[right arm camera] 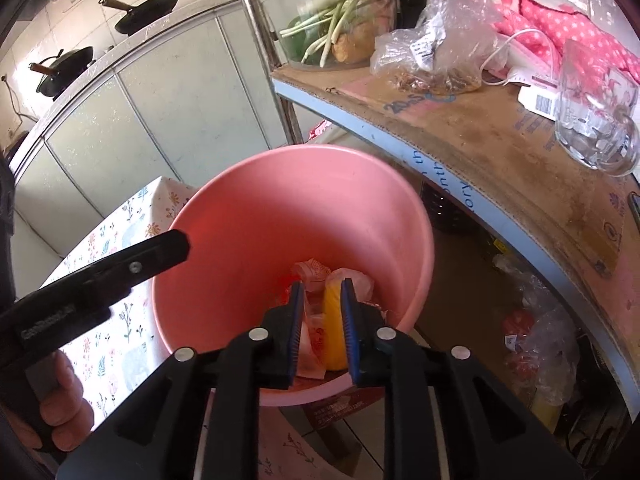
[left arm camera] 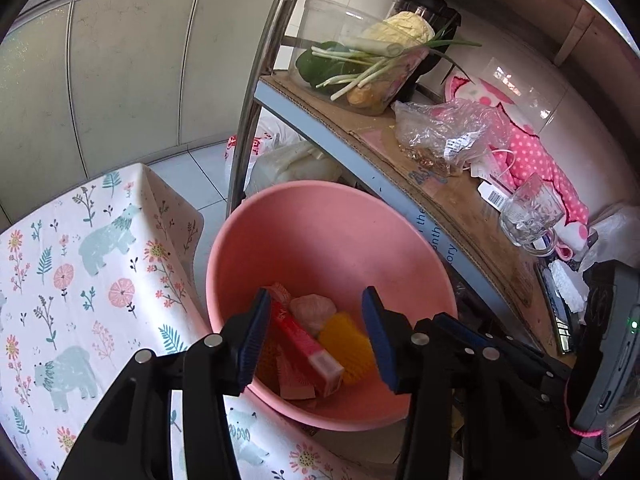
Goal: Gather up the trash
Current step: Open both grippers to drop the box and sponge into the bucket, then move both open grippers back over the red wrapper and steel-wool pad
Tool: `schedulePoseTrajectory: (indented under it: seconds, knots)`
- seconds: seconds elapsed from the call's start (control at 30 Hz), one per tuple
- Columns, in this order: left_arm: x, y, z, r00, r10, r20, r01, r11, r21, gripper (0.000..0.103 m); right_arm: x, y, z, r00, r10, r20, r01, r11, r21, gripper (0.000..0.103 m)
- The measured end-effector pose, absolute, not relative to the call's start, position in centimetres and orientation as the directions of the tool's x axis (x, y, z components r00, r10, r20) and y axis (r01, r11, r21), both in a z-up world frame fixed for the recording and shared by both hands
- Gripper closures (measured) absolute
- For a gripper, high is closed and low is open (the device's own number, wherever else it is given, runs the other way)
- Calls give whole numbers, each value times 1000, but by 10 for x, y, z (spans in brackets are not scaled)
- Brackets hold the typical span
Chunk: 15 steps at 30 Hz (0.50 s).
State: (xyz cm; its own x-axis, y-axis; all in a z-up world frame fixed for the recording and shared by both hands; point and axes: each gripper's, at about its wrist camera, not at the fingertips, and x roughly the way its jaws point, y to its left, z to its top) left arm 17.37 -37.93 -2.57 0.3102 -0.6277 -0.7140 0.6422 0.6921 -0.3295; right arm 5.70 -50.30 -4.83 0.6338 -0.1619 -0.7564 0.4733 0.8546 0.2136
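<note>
Kitchen shelf beside a pink bucket (left arm camera: 320, 232): light, crushable wrappers (left arm camera: 308, 344) lay at its bottom. Left tool (left arm camera: 316, 336) hung released above; right tool (right arm camera: 322, 328) stood slightly parted, grasping nothing. Pinch edges.

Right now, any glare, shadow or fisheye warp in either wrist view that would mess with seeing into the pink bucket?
Left wrist view: pink bucket evenly lit and sharp, shelf edge bowed by the fisheye, dark corners. Right wrist view: hard shadow across the bucket's inner wall, blown-out glare on the tiled wall upper left, trash at the bottom readable.
</note>
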Motion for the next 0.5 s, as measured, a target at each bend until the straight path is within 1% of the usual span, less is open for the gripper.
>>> schedulePoseTrajectory:
  seconds: [0.23,0.5]
  knots:
    - [159,-357,-1,365,-627,-688,630,711,-313,56,44,-485,-29,685,-133,-716,414,880,233,83]
    - [133,-320,26,421,-615,-666,614,735,-290,54,27,-444,-3,739,-103,-666,313,928,204,83]
